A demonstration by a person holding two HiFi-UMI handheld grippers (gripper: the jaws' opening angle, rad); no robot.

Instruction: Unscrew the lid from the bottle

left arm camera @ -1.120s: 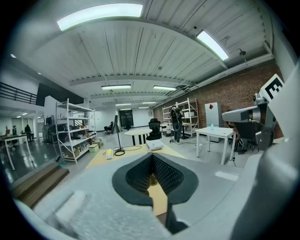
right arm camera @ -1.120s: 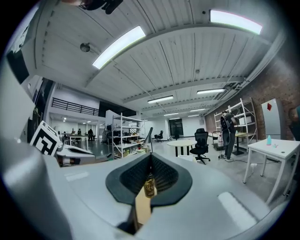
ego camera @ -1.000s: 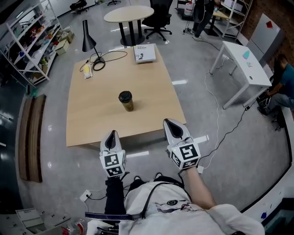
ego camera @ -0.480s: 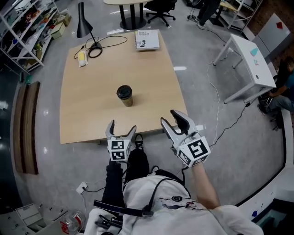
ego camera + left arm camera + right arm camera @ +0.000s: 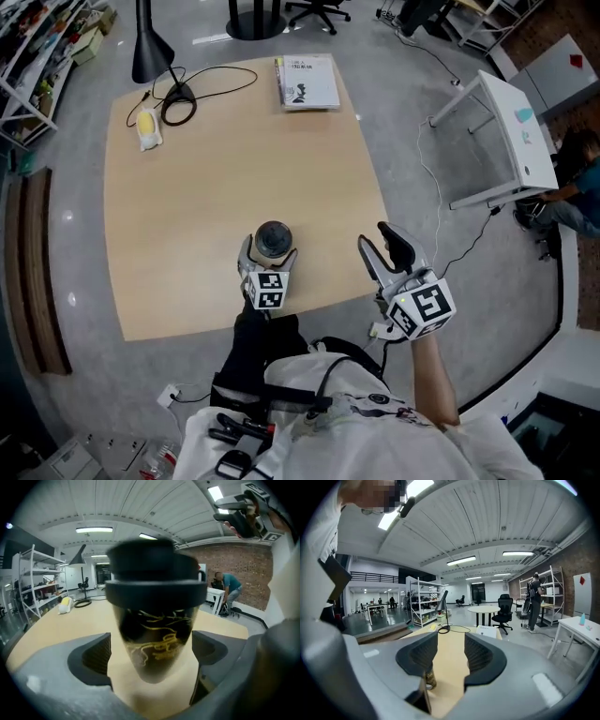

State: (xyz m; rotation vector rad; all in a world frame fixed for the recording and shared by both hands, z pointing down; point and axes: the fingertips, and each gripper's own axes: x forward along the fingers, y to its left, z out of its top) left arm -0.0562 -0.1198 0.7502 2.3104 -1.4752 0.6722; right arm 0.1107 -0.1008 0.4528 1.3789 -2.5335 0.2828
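A dark bottle (image 5: 273, 239) with a black lid (image 5: 154, 573) stands upright near the front edge of the wooden table (image 5: 187, 187). My left gripper (image 5: 269, 251) is open, its jaws have just been opening, and they stand on either side of the bottle's body (image 5: 157, 634) with a gap at each pad. My right gripper (image 5: 382, 240) hangs off the table's front right corner, right of the bottle. Its jaws have just opened part way and nothing is between them (image 5: 451, 651). The bottle (image 5: 430, 679) shows low and left behind its left finger.
At the table's far side lie a black lamp (image 5: 150, 47) with a looped cable (image 5: 173, 103), a yellow object (image 5: 147, 128) and a book (image 5: 307, 82). A white side table (image 5: 506, 122) and a seated person (image 5: 577, 178) are to the right. Shelving stands at the far left.
Both grippers went from shut to open. The left one moved forward and down over the table edge until its jaws stood around the bottle. The right one moved forward beside the table's corner.
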